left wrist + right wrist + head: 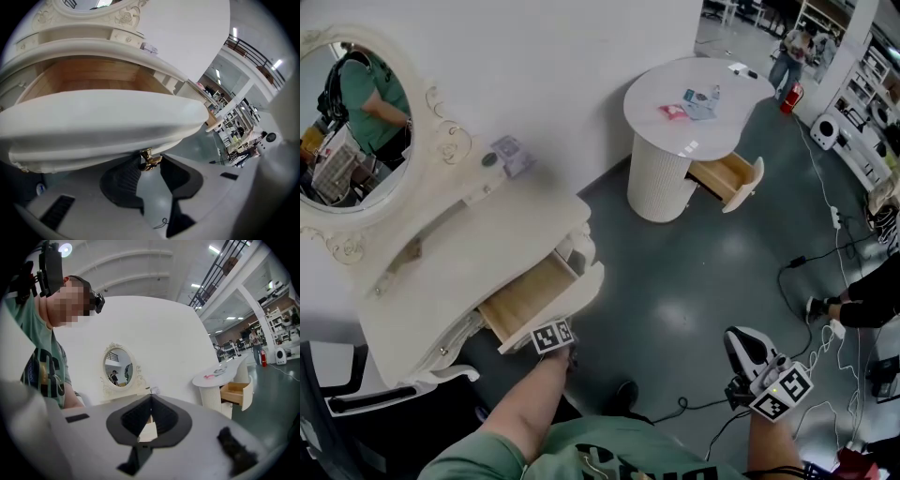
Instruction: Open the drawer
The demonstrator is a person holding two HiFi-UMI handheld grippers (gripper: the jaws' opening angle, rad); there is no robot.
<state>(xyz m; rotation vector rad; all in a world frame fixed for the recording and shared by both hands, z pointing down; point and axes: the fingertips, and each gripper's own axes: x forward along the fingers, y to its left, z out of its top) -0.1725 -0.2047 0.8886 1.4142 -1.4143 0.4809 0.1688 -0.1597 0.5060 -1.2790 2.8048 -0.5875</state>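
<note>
One round table (652,94) — beyond open drawer (530,298).

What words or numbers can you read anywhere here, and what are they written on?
No text reads clearly.
Green T-shirt: dark printed letters, cut off by the picture's edge, unreadable.
Pink and blue packets on the round white table: too small to read.
Black-and-white square marker cubes: patterns, not words.
</note>
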